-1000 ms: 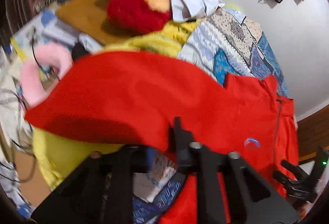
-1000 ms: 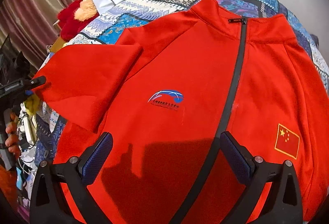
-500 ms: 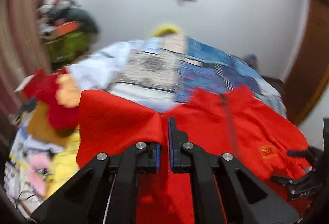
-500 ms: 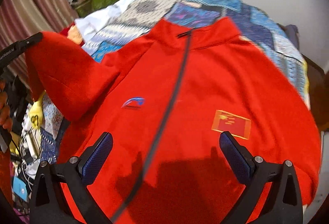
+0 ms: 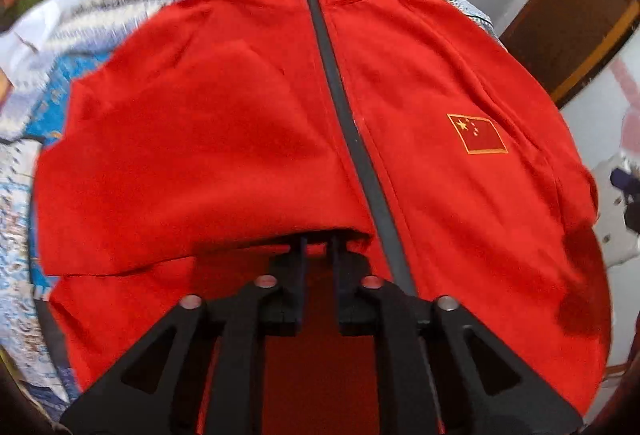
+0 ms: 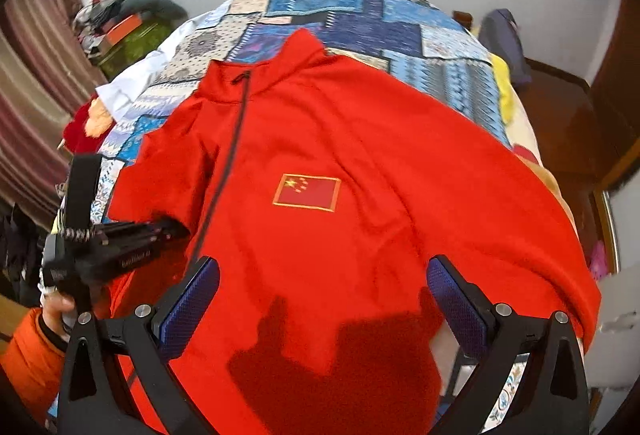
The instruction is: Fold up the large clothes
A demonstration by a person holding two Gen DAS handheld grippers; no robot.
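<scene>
Jacket (image 5: 440, 83): red, zipped, spread front-up on a patchwork quilt (image 5: 72, 47), collar at the far end.

Left wrist view: dark zip (image 5: 352, 139) down the middle, a flag patch (image 5: 477, 134) to its right. Left of the zip, a sleeve (image 5: 200, 171) folded in across the chest, its cuff edge lying right at the tips of the left gripper (image 5: 318, 243). Jaws opening, only a narrow gap between them so far; the cuff hem at or just over the tips, red cloth showing through the gap, no clear pinch visible. Brown door frame (image 5: 576, 19) at upper right.

Right wrist view: same jacket (image 6: 360, 155) over the near half of the quilt (image 6: 400, 31), flag patch (image 6: 307, 192) near the centre, zip (image 6: 224, 171) running off to the left. Right gripper (image 6: 320, 309) above the lower front, spread wide, blue pads (image 6: 188, 307) well apart, nothing between them but the cloth below. At left, the left gripper (image 6: 120, 243) reaching in over the jacket's side, held by a hand (image 6: 60, 309) with an orange sleeve (image 6: 28, 359). Red plush toy (image 6: 86, 127) beside the quilt's left edge.
</scene>
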